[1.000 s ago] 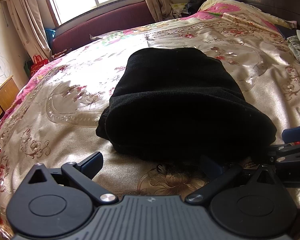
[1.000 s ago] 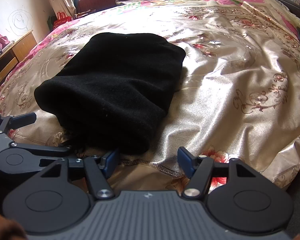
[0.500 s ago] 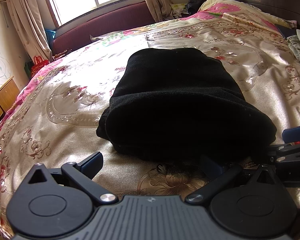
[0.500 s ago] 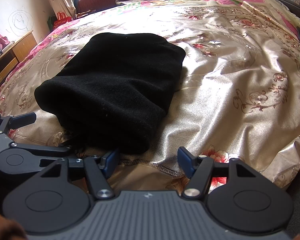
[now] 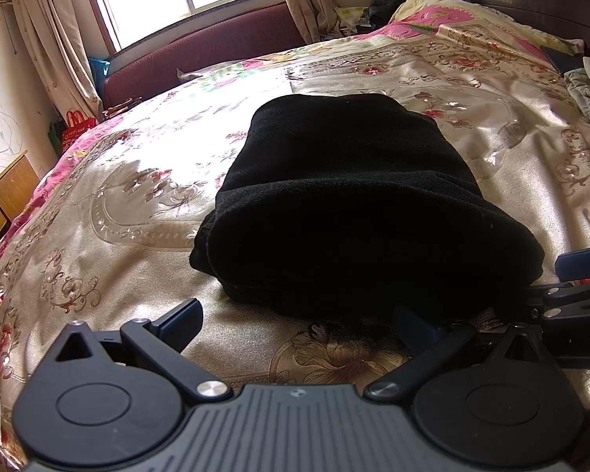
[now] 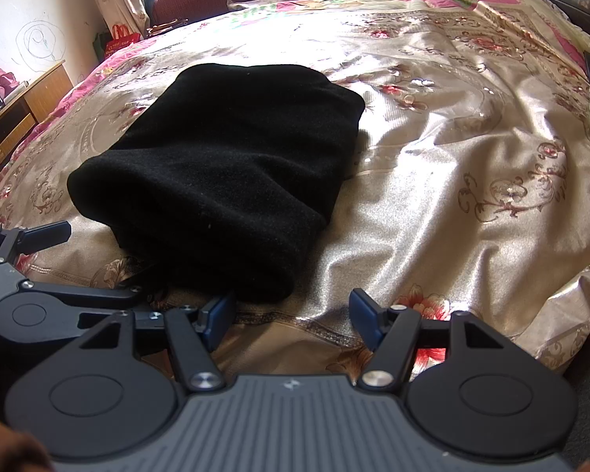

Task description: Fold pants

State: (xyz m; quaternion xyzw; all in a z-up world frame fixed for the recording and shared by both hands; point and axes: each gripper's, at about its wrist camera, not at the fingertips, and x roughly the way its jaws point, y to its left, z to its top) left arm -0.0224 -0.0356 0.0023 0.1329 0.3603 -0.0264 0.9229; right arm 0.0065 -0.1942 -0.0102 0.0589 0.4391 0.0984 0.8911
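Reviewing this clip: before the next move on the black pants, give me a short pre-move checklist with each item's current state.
1. Black fleece pants folded into a compact bundle: ok.
2. Bundle resting fully on the gold floral satin bedspread: ok.
3. Left gripper open, nothing between the fingers: ok.
4. Right gripper open, empty: ok.
5. Near edge of the bundle tidy: cannot tell, shadowed.
6. Grey crumpled garment well apart from the bundle: ok.

Your two wrist cameras sit low at the bed's (image 5: 98, 212) near edge, angled down. Both share the folded black pants (image 5: 346, 212) close ahead.
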